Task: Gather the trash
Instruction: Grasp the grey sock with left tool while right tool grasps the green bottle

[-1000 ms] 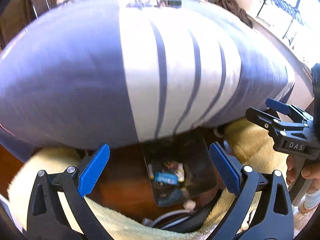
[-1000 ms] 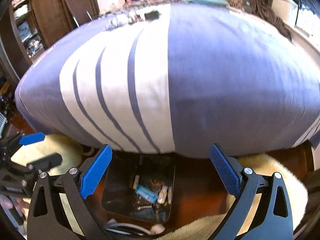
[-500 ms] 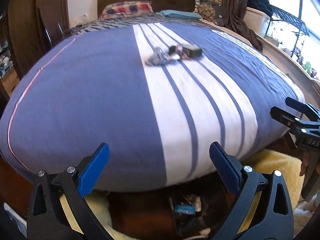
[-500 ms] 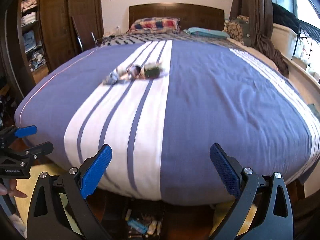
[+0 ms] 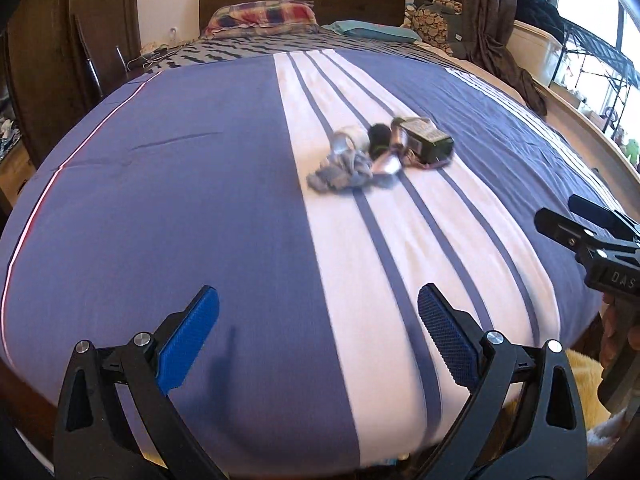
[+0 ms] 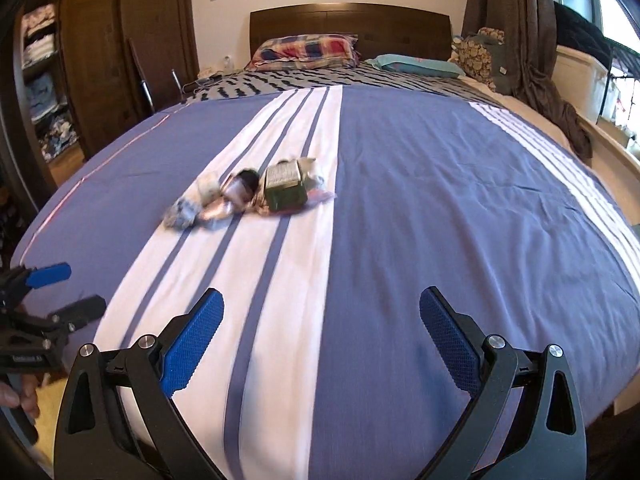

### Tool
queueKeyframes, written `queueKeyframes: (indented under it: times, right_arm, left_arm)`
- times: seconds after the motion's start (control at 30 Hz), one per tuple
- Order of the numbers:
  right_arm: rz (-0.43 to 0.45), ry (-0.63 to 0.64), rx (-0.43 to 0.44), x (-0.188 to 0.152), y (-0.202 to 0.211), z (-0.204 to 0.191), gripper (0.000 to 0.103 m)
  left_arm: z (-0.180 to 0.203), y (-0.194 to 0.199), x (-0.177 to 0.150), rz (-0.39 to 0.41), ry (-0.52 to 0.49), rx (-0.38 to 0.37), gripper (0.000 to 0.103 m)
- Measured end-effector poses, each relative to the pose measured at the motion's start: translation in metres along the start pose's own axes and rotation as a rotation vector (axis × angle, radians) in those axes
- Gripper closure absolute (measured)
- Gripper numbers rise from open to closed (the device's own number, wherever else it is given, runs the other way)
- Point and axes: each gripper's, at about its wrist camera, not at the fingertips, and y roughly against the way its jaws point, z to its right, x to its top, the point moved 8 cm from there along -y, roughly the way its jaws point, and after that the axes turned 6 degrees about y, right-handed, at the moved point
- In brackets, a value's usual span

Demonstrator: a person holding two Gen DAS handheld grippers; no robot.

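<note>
Trash [image 5: 378, 154] lay in a small heap on the white striped band of the bed cover [image 5: 200, 200], roughly midway up the bed and well ahead of both grippers. From where I stood the pieces were a little blurred, but I could make out a dark green carton [image 6: 285, 190] lying on its side, a crumpled grey-blue scrap [image 5: 340, 172] at the near left end of the heap, something shiny and silvery [image 5: 386, 166] just beside that, and a dark round object [image 5: 379, 136] between the scrap and the carton. The pieces touched or overlapped one another.

Left gripper [image 5: 318, 336] hung over the foot of the bed with its blue-padded fingers [image 5: 188, 336] spread wide and nothing between them. Right gripper [image 6: 320, 336] hung likewise over the near part of the cover, fingers [image 6: 448, 340] spread apart and holding nothing. Each gripper showed at the edge of the other's view, with a hand [image 6: 16, 394] on the handle of the left one.

At the far end a plaid pillow [image 6: 306, 50] and a teal pillow [image 6: 416, 66] rested against the dark wooden headboard [image 6: 348, 20]. Brown curtains [image 6: 512, 20] hung to the right, and a yellow rug [image 5: 584, 384] peeked out beside the bed.
</note>
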Motion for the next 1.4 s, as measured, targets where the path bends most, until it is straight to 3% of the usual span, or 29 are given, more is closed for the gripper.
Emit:
queueKeyframes:
  times: [0.13, 0.3, 0.47, 0.8, 0.9, 1.0, 1.17, 1.4]
  right_arm:
    - [-0.008, -0.007, 0.021, 0.021, -0.03, -0.002, 0.006]
    - [-0.012, 0.004, 0.059, 0.04, -0.058, -0.009, 0.034]
    - [-0.018, 0.037, 0.064, 0.051, -0.077, -0.017, 0.043]
    - [-0.076, 0.047, 0.08, 0.057, -0.104, -0.024, 0.044]
    - [-0.097, 0.042, 0.101, 0.057, -0.112, -0.024, 0.056]
    - [-0.092, 0.041, 0.1, 0.058, -0.111, -0.024, 0.058]
    - [-0.032, 0.062, 0.073, 0.062, -0.094, -0.024, 0.059]
    - [0.025, 0.065, 0.084, 0.069, -0.05, -0.025, 0.059]
  left_arm:
    - [0.002, -0.019, 0.02, 0.007, -0.007, 0.005, 0.011]
    - [0.003, -0.043, 0.042, 0.001, 0.007, -0.009, 0.023]
    - [0.003, -0.056, 0.06, 0.007, 0.011, -0.026, 0.041]
    - [0.019, -0.084, 0.07, -0.026, -0.007, -0.063, 0.043]
    - [0.025, -0.095, 0.069, -0.054, -0.015, -0.085, 0.055]
    - [0.029, -0.097, 0.068, -0.052, -0.026, -0.09, 0.071]
    - [0.023, -0.088, 0.069, -0.037, -0.018, -0.073, 0.074]
    - [0.017, -0.042, 0.074, 0.032, -0.012, -0.058, 0.075]
